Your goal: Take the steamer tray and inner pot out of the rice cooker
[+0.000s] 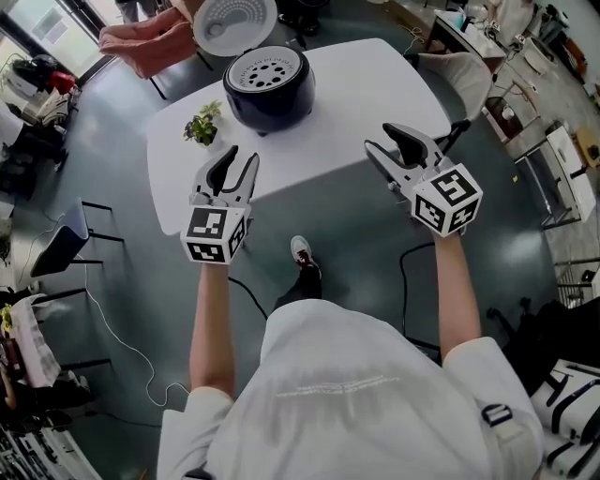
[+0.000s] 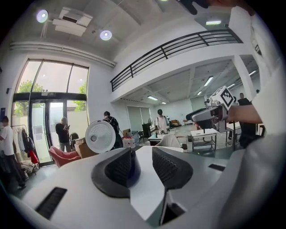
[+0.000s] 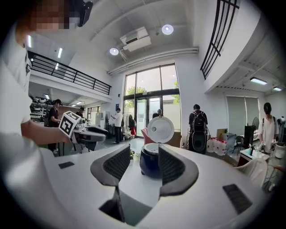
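One dark blue round rice cooker is sitting on one white table, with one white perforated steamer tray lying in its top. One small green potted plant is standing at its eight o'clock. The left gripper and right gripper are hovering at its six o'clock, jaws released, both empty.

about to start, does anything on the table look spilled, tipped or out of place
Nothing stands out. The rice cooker stands upright on the table, lid open, steamer tray level in its top. The plant beside it is upright; no spill shows.
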`<state>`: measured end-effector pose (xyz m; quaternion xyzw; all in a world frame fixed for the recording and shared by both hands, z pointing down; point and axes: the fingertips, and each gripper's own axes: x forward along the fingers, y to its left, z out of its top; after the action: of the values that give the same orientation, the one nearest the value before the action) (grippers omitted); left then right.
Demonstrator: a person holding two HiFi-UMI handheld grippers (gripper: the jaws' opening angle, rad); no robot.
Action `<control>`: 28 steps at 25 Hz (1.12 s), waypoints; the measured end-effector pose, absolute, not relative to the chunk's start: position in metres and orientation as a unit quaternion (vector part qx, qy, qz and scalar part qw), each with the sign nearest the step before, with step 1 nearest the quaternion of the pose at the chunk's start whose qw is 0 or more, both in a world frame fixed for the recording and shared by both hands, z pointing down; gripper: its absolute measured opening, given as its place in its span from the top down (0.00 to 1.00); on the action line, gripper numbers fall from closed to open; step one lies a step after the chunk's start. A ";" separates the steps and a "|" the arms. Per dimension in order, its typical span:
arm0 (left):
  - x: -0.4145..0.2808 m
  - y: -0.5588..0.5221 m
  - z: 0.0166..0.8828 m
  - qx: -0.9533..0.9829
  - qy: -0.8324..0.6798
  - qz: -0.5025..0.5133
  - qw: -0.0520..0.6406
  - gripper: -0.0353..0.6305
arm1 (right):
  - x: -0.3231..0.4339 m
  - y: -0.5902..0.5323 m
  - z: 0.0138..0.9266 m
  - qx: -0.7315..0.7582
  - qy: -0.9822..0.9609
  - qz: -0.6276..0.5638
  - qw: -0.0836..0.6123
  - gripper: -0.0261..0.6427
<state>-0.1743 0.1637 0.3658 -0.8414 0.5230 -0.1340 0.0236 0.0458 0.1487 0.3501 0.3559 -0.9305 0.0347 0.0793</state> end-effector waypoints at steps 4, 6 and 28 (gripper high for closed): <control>-0.200 0.117 0.369 -0.839 0.528 -0.132 0.009 0.70 | 0.017 0.104 0.343 0.342 -0.935 0.028 0.088 0.66; -0.214 0.091 0.369 -0.837 0.532 -0.129 0.006 0.70 | 0.004 0.077 0.342 0.337 -0.936 0.027 0.095 0.65; -0.292 -0.061 0.421 -0.822 0.548 -0.138 -0.074 0.71 | -0.067 -0.099 0.375 0.328 -0.929 0.059 0.159 0.59</control>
<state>-0.2923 -0.0612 0.4214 -0.8216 0.5482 -0.1375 -0.0740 -0.0668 -0.0991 0.3752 0.3281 -0.9293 0.0589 0.1589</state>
